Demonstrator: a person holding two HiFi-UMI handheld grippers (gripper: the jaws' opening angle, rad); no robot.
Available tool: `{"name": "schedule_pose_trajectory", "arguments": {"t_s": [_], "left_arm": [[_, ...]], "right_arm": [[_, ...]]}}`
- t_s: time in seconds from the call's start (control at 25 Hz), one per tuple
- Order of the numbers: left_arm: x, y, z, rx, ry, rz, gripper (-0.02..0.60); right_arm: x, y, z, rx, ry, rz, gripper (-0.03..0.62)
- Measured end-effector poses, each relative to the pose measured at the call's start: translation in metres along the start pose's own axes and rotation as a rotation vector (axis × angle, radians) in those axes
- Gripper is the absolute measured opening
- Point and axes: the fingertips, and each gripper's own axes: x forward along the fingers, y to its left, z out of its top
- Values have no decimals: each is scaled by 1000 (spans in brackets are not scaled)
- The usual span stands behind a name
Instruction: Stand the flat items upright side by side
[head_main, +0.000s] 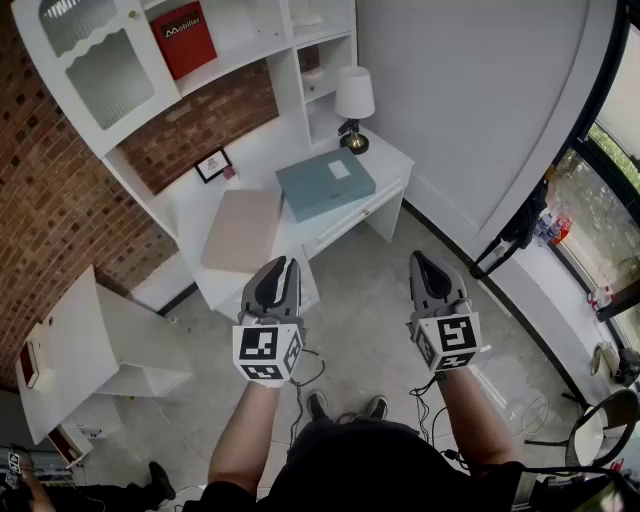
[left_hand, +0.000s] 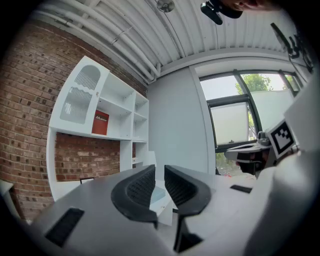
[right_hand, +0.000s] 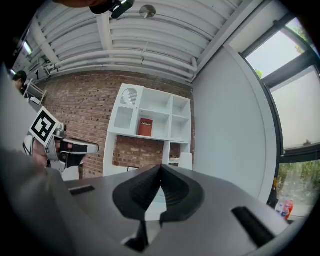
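Blue book (head_main: 325, 183), tan book (head_main: 243, 230) flat on desk (head_main: 390, 155). Look stiff, smooth, maybe heavy: pinch at edge. Left gripper (head_main: 280, 265) open tiny bit, right gripper (head_main: 425, 260) squeezed closed, both empty.

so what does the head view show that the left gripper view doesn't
Only the head view: the beige flat item lying on the white desk, the floor and the person's shoes. Only the left gripper view: the ceiling and the narrow, empty gap between the left gripper's jaws. Both: the red book in the shelf unit, the brick wall and the right gripper.
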Motion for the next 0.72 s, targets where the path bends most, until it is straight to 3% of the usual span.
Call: {"name": "schedule_pose_trajectory", "arguments": {"t_s": [0.56, 0.6, 0.64, 0.72], "left_arm": [[-5, 77, 2, -1, -35, -33, 58], [-5, 85, 2, -1, -37, -33, 89], [-6, 92, 1, -2, -35, -34, 169], [-7, 106, -2, -5, -27, -42, 243]], "right_arm": [[34, 42, 9, 37, -1, -100, 20], [37, 44, 10, 47, 2, -113, 76], [41, 46, 10, 56, 3, -124, 137], [46, 50, 12, 75, -2, -146, 194]]}}
